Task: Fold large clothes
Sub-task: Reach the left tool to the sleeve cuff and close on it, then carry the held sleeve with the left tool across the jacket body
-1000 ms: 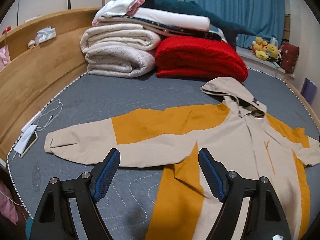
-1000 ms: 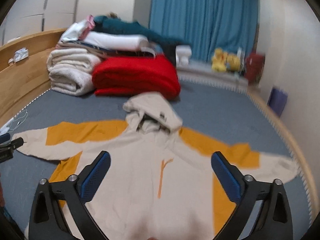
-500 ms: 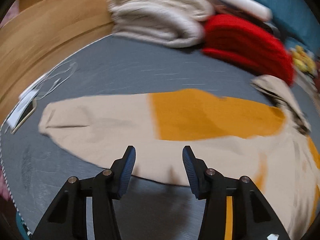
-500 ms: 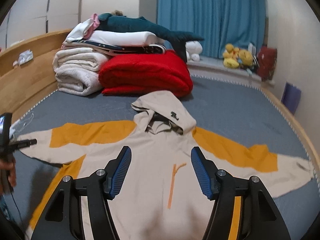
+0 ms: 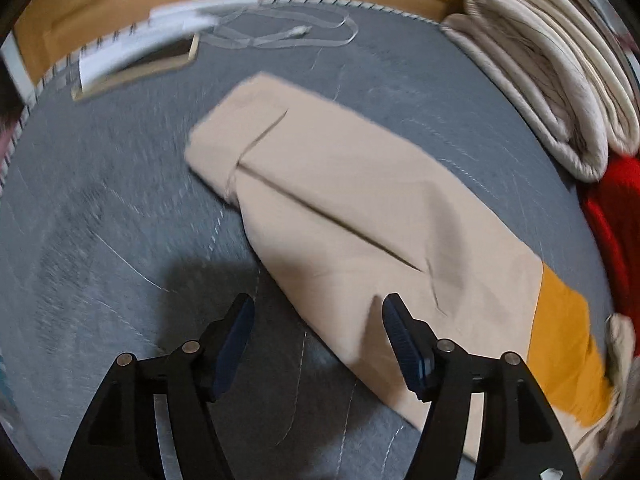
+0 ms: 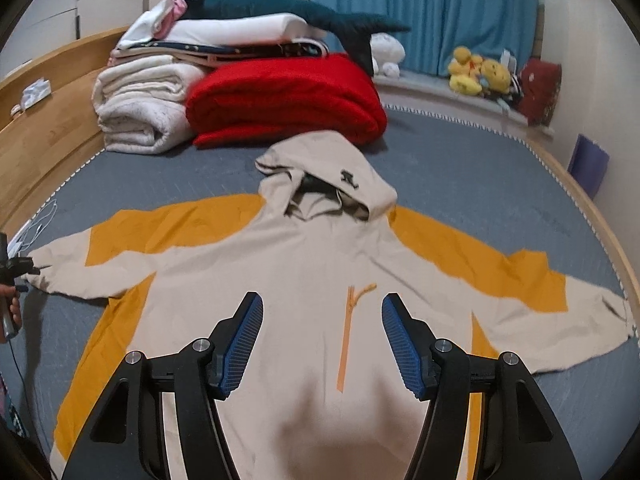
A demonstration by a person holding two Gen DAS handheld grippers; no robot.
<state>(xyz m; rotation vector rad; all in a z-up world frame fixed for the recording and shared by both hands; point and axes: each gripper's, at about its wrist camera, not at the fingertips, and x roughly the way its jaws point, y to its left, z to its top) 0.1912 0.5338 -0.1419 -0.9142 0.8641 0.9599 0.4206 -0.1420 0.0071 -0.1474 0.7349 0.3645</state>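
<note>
Jacket [image 6: 304, 280] flat on bed [image 6: 460, 184]; both grippers' jaws apart, empty.

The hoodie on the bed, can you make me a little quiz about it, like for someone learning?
1. True or false: the hoodie lies spread flat on the bed, both sleeves out.
2. Which gripper is over the sleeve? A) left gripper B) right gripper
3. Fill in: the folded blanket behind the hood is ____.

Key: 1 true; 2 A; 3 red
</note>
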